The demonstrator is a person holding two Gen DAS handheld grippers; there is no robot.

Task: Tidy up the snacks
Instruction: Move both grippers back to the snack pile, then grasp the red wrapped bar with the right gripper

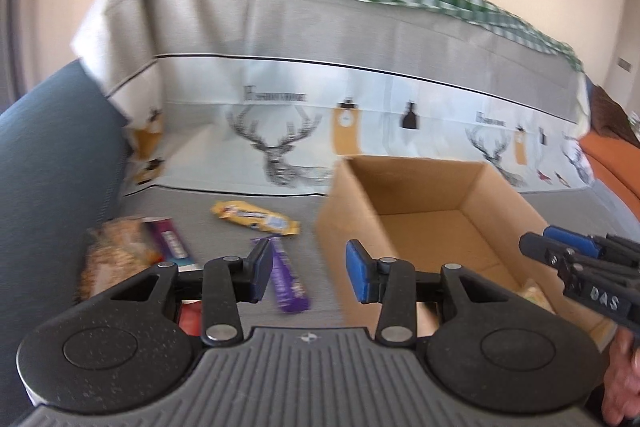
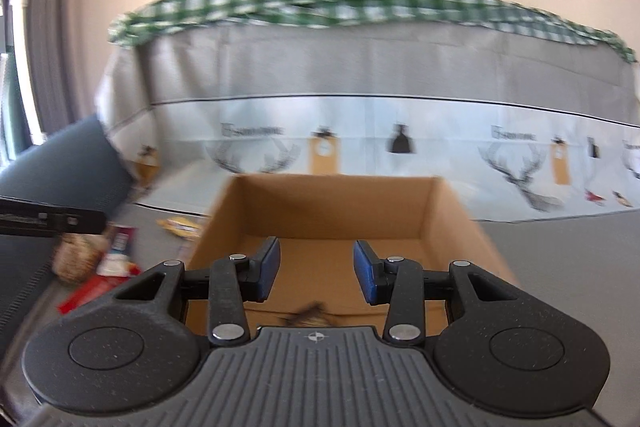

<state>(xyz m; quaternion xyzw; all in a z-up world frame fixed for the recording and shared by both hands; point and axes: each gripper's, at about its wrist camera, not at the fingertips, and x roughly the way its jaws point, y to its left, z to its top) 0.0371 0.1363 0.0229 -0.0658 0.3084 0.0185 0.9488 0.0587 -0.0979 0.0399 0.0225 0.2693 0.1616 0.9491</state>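
Left gripper [image 1: 308,273] spread, empty; right gripper [image 2: 316,269] spread over cardboard box [image 2: 452,203] rim (interior roomy).

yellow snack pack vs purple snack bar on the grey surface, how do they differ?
Colour: the yellow snack pack has a yellow wrapper with white and blue print; the purple snack bar is purple.
Place: the yellow pack lies farther off, toward the deer-print cloth; the purple bar lies closer, just beyond the left tool.
Pose: the yellow pack lies roughly crosswise in the left wrist view; the purple bar points away from the camera.
Shared: both lie flat outside the cardboard box, untouched.
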